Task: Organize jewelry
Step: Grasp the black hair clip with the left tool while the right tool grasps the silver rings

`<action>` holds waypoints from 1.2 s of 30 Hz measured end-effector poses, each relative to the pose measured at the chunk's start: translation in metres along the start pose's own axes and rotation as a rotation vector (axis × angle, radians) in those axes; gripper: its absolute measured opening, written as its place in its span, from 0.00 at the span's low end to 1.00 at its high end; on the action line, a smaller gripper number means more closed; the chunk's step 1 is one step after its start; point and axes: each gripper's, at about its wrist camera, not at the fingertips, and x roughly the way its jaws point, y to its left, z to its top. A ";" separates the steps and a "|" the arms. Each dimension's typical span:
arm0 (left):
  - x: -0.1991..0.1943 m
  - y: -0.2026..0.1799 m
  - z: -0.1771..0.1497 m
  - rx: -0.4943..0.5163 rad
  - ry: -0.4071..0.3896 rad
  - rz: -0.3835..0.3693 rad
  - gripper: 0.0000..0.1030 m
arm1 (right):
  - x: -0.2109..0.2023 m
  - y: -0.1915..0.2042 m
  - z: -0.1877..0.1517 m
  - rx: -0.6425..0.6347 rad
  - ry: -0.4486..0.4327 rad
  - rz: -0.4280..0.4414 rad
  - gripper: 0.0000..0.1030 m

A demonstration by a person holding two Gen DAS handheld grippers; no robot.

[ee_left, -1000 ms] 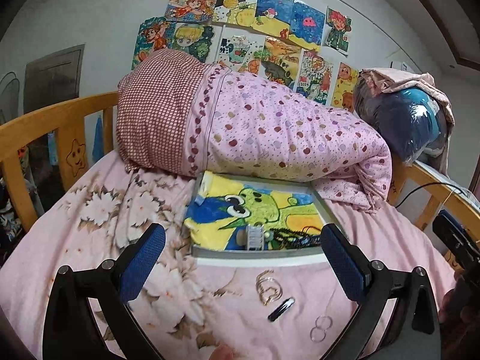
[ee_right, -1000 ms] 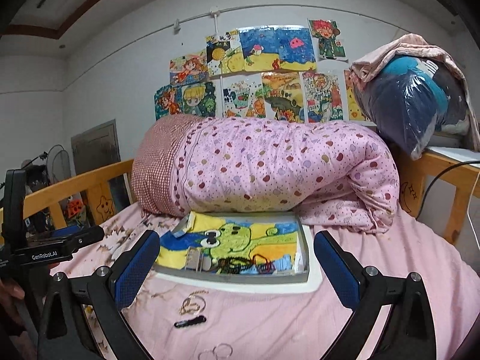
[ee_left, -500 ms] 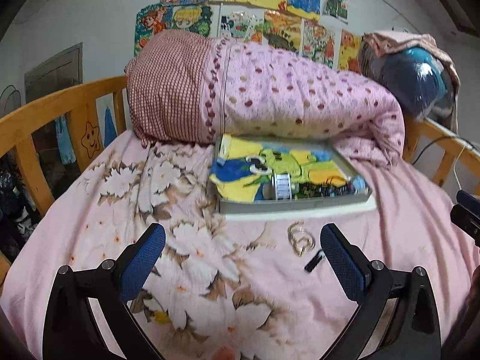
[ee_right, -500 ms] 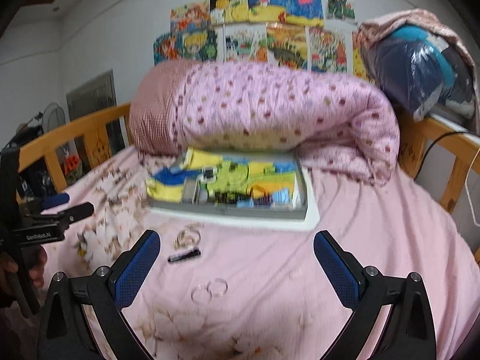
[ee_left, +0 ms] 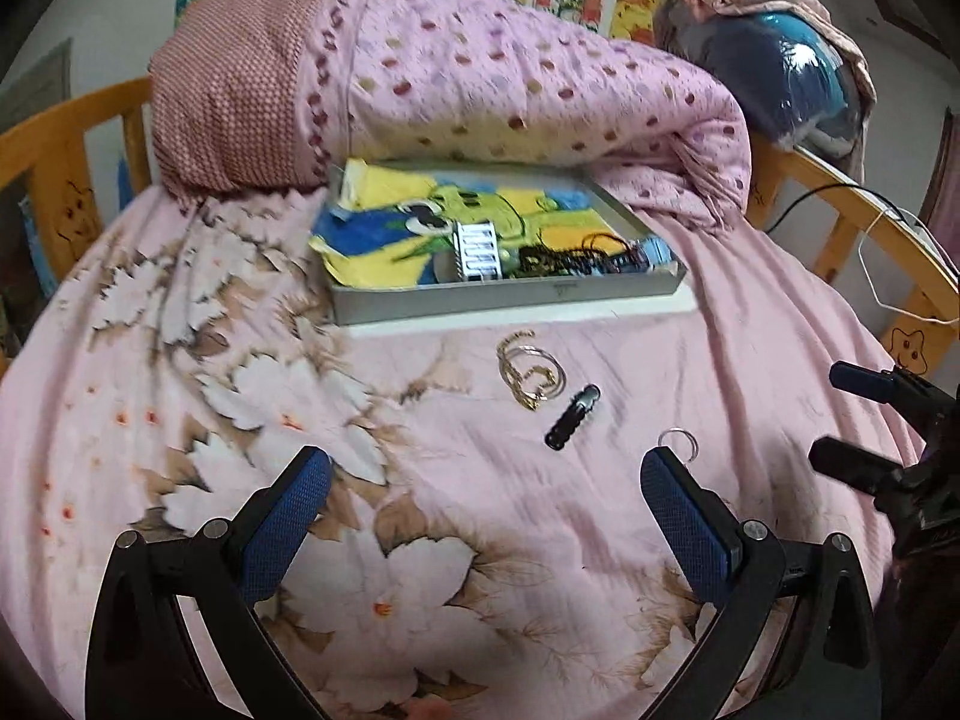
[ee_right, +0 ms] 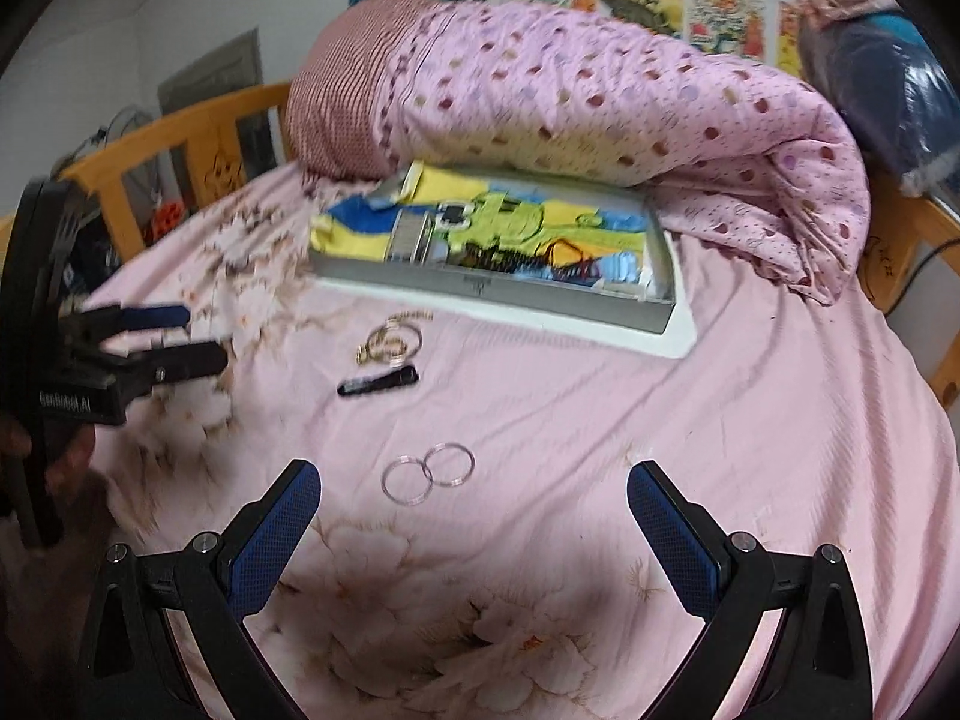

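Both grippers hover above the bed, jaws spread wide and empty: left gripper (ee_left: 486,516), right gripper (ee_right: 474,516). Loose jewelry lies on the sheet (ee_right: 750,408) in front of the tray (ee_right: 498,294): gold hoops (ee_right: 393,342), a black clip (ee_right: 378,384) just beside them, and two clear rings (ee_right: 429,471) nearest the right gripper. Other pieces already sit in the tray. Likely hazards: the thin rings lie flat on soft fabric, so closing pads may pinch the sheet or slip off; the touching rings may lift together.
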 end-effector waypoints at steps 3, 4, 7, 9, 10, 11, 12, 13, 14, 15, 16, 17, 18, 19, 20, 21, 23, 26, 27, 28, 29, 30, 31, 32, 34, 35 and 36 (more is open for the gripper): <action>0.011 -0.001 -0.001 -0.004 0.035 -0.018 0.98 | 0.012 -0.003 -0.005 -0.029 0.039 0.031 1.00; 0.014 -0.001 -0.001 -0.003 0.044 -0.023 0.98 | 0.016 -0.005 -0.006 -0.033 0.051 0.042 1.00; 0.024 -0.003 0.001 0.018 0.059 -0.041 0.97 | 0.028 -0.009 -0.006 -0.034 0.069 0.101 1.00; 0.029 -0.005 0.002 0.039 0.059 -0.071 0.94 | 0.035 -0.009 -0.007 -0.049 0.071 0.128 1.00; 0.033 -0.006 0.004 0.050 0.064 -0.096 0.90 | 0.038 -0.008 -0.007 -0.058 0.071 0.132 1.00; 0.036 -0.007 0.005 0.056 0.070 -0.120 0.88 | 0.042 -0.008 -0.008 -0.066 0.074 0.139 1.00; 0.040 -0.008 0.007 0.063 0.082 -0.150 0.82 | 0.044 -0.008 -0.008 -0.071 0.076 0.147 1.00; 0.044 -0.009 0.008 0.069 0.090 -0.168 0.76 | 0.047 -0.009 -0.008 -0.076 0.076 0.151 0.99; 0.049 -0.011 0.010 0.077 0.098 -0.181 0.73 | 0.049 -0.010 -0.009 -0.080 0.078 0.155 0.96; 0.054 -0.012 0.011 0.085 0.106 -0.195 0.66 | 0.051 -0.011 -0.009 -0.085 0.080 0.158 0.93; 0.057 -0.014 0.011 0.093 0.113 -0.203 0.57 | 0.053 -0.012 -0.009 -0.088 0.082 0.159 0.91; 0.062 -0.016 0.012 0.106 0.123 -0.213 0.54 | 0.055 -0.013 -0.009 -0.089 0.084 0.160 0.87; 0.066 -0.018 0.012 0.117 0.129 -0.220 0.48 | 0.057 -0.014 -0.009 -0.090 0.086 0.164 0.84; 0.069 -0.021 0.013 0.130 0.133 -0.227 0.46 | 0.059 -0.015 -0.009 -0.090 0.087 0.170 0.83; 0.072 -0.023 0.013 0.143 0.135 -0.232 0.46 | 0.061 -0.015 -0.009 -0.094 0.089 0.174 0.79; 0.074 -0.025 0.013 0.152 0.135 -0.234 0.46 | 0.063 -0.014 -0.009 -0.101 0.090 0.177 0.74; 0.080 -0.029 0.014 0.174 0.139 -0.240 0.46 | 0.066 -0.011 -0.009 -0.125 0.092 0.184 0.69; 0.089 -0.032 0.014 0.184 0.151 -0.238 0.42 | 0.072 -0.003 -0.011 -0.179 0.100 0.178 0.65; 0.093 -0.032 0.014 0.186 0.162 -0.233 0.37 | 0.074 0.000 -0.012 -0.197 0.105 0.175 0.63; 0.097 -0.032 0.014 0.186 0.171 -0.229 0.33 | 0.077 0.002 -0.014 -0.214 0.112 0.171 0.62; 0.101 -0.032 0.014 0.187 0.182 -0.224 0.32 | 0.080 0.003 -0.014 -0.225 0.117 0.165 0.61; 0.103 -0.031 0.014 0.188 0.187 -0.224 0.29 | 0.081 0.003 -0.015 -0.233 0.120 0.160 0.61; 0.105 -0.031 0.014 0.189 0.192 -0.224 0.27 | 0.083 0.004 -0.015 -0.240 0.120 0.156 0.61; 0.106 -0.030 0.013 0.192 0.197 -0.222 0.26 | 0.084 0.004 -0.015 -0.243 0.119 0.152 0.61; 0.109 -0.030 0.013 0.199 0.205 -0.216 0.24 | 0.086 0.003 -0.014 -0.249 0.114 0.142 0.61; 0.110 -0.030 0.013 0.201 0.208 -0.215 0.24 | 0.088 0.003 -0.014 -0.249 0.112 0.140 0.61; 0.110 -0.030 0.012 0.205 0.209 -0.211 0.24 | 0.089 0.002 -0.013 -0.247 0.111 0.139 0.61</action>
